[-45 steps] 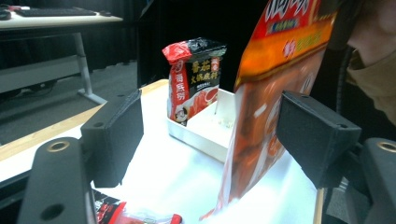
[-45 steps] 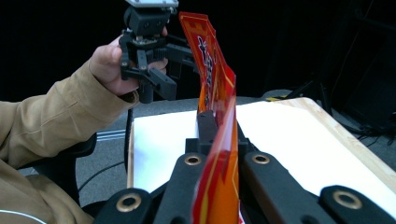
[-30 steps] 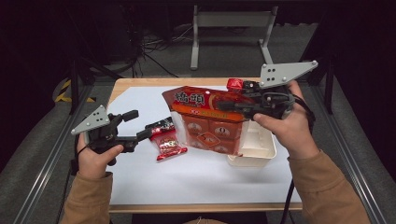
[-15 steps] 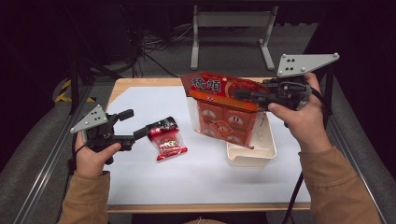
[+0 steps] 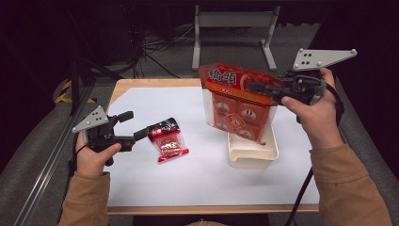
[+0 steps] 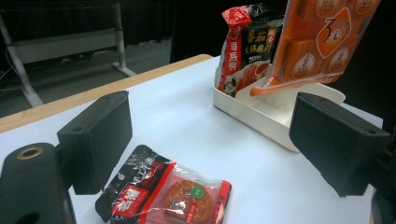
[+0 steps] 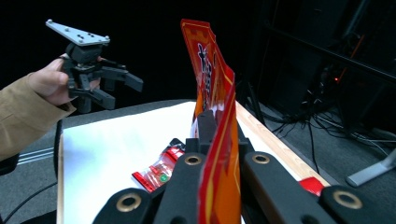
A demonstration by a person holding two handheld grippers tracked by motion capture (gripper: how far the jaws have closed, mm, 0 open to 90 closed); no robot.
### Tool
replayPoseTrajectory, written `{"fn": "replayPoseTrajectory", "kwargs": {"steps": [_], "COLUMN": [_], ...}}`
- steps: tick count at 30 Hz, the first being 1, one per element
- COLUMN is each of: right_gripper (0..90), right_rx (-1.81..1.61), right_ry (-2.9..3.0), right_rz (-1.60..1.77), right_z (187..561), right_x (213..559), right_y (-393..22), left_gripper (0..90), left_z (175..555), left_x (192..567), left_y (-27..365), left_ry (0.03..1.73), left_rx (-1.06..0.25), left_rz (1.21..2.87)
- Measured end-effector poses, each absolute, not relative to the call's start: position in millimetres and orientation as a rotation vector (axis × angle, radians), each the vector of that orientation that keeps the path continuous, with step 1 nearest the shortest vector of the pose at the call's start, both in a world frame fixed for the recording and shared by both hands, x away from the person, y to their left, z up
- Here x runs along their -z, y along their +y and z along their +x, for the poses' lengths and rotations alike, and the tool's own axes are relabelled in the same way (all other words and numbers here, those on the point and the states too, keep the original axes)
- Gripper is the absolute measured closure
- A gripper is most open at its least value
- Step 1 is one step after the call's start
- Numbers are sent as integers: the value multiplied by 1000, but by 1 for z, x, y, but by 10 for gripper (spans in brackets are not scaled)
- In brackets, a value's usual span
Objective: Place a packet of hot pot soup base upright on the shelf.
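Left tool [image 5: 149,132] low, jaws just widened; right tool [image 5: 254,87] raised, clamped.

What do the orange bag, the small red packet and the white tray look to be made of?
Orange bag: glossy printed plastic film, partly clear; blocks inside show through it.
Small red packet: shiny plastic film, crinkled, with a clear window over its contents.
White tray: probably moulded plastic, smooth matte off-white with rounded corners; could be melamine.
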State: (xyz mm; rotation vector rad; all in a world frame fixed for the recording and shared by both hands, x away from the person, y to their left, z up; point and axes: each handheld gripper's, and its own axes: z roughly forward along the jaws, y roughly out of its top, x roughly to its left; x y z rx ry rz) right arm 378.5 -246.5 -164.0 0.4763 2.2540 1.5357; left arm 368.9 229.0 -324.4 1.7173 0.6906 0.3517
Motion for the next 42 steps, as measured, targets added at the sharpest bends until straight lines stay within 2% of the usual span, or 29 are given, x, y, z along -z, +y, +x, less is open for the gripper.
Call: {"fn": "replayPoseTrajectory", "kwargs": {"steps": [42], "right_gripper": [897], "right_rx": [-1532], "right_ry": [2083], "right_rz": [714], "right_z": [400], "right_x": [212], "right_y": [-292], "left_gripper": [132], "left_z": [376], "left_x": [335], "left_y": [229], "left_ry": [719], "left_rx": [-328], "left_rz": [1715]}}
